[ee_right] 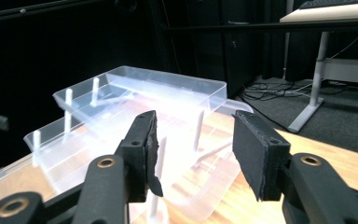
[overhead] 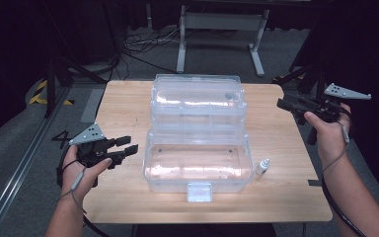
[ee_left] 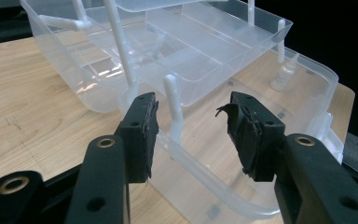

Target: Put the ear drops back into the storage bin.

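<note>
A clear plastic box (overhead: 197,163) stands open in the middle of the wooden table (overhead: 123,98), its tiered trays (overhead: 197,98) swung up and back on white arms. A small white dropper bottle (overhead: 262,167) stands on the table just right of the box. My left gripper (overhead: 128,144) is left of the box, pointing at its side, jaws open with nothing between them. In the left gripper view the gripper (ee_left: 191,135) faces the box's wall (ee_left: 205,186) and a tray arm, with the bottle (ee_left: 284,74) seen through the plastic. My right gripper (overhead: 282,104) is held above the table's right edge, open and empty. In the right gripper view the gripper (ee_right: 196,149) looks toward the trays (ee_right: 135,93).
The box's front latch (overhead: 199,191) sits near the table's front edge. Behind the table are a white desk frame (overhead: 222,29) and loose cables (overhead: 143,44) on the floor. Bare wood lies on either side of the box.
</note>
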Demonstrator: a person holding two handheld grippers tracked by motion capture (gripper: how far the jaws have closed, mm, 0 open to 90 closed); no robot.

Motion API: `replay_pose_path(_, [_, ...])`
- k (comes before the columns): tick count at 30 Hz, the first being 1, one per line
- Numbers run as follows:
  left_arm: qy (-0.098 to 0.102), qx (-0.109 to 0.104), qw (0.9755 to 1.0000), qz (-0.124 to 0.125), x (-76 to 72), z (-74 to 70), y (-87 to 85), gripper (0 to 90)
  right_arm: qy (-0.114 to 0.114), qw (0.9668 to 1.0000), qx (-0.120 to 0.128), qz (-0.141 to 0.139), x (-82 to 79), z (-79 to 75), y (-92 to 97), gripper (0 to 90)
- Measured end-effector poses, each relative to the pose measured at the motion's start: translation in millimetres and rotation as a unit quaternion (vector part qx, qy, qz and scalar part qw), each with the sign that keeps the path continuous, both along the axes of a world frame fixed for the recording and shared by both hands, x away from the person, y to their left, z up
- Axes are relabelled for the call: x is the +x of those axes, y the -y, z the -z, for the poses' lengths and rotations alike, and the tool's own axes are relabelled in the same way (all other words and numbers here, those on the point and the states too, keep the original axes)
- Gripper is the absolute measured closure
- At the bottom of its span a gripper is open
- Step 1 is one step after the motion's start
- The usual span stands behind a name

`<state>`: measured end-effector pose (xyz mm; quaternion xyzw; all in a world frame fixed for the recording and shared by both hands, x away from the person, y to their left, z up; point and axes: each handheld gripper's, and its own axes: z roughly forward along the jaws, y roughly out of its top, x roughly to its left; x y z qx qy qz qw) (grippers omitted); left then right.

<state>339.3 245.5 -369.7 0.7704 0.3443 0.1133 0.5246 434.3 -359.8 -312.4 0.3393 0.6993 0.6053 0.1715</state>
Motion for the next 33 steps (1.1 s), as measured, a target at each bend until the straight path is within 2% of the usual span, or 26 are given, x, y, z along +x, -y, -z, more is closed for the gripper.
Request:
replay_pose_path(4, [-0.004, 0.002, 1.0000, -0.001, -1.2, 0.9, -2.4, 53.0, -0.008, 0.9999, -0.008, -0.007, -9.4, 2.7, 4.5, 50.0])
replay_pose_path(9, [-0.008, 0.012, 0.9999, 0.001, -2.7, 1.5, -1.5, 53.1, -0.014, 0.9985, -0.048, -0.024, -20.6, 0.7, 4.9, 49.8])
replay_pose_path(13, [-0.009, 0.012, 0.9999, 0.001, -4.6, 0.6, -1.4, 53.0, -0.019, 0.9955, -0.084, -0.040, -27.2, -3.3, 1.1, 49.8])
replay_pose_path(15, [-0.011, 0.012, 0.9999, 0.000, -5.8, 0.8, -2.0, 53.0, -0.022, 0.9931, -0.106, -0.045, -30.3, -4.5, -1.4, 49.8])
replay_pose_path(18, [-0.013, 0.012, 0.9998, -0.004, -8.0, 1.8, -3.5, 53.0, -0.027, 0.9899, -0.128, -0.055, -32.8, -5.0, -4.7, 49.8])
replay_pose_path(23, [-0.017, 0.015, 0.9997, -0.010, -12.6, 3.7, -7.3, 52.8, -0.041, 0.9818, -0.172, -0.071, -33.9, -4.7, -10.4, 50.0])
replay_pose_path(25, [-0.018, 0.014, 0.9997, -0.014, -13.8, 4.0, -8.3, 52.8, -0.042, 0.9807, -0.177, -0.073, -33.7, -4.6, -11.1, 50.0])
replay_pose_path(26, [-0.019, 0.014, 0.9996, -0.015, -14.7, 4.2, -9.2, 52.8, -0.049, 0.9766, -0.194, -0.080, -32.8, -5.1, -13.6, 49.9])
replay_pose_path(27, [-0.020, 0.013, 0.9996, -0.018, -15.5, 4.5, -9.8, 52.8, -0.049, 0.9766, -0.194, -0.080, -32.8, -5.1, -13.6, 49.9])
replay_pose_path(28, [-0.021, 0.014, 0.9995, -0.020, -16.3, 5.1, -10.9, 52.8, -0.049, 0.9750, -0.201, -0.082, -32.6, -5.3, -14.8, 50.0])
replay_pose_path(29, [-0.021, 0.014, 0.9995, -0.021, -16.6, 5.5, -11.3, 52.7, -0.051, 0.9719, -0.213, -0.086, -32.4, -5.6, -17.0, 50.0])
replay_pose_path(33, [-0.024, 0.014, 0.9993, -0.024, -17.6, 6.3, -12.9, 52.6, -0.058, 0.9642, -0.237, -0.105, -30.5, -5.2, -21.7, 50.2])
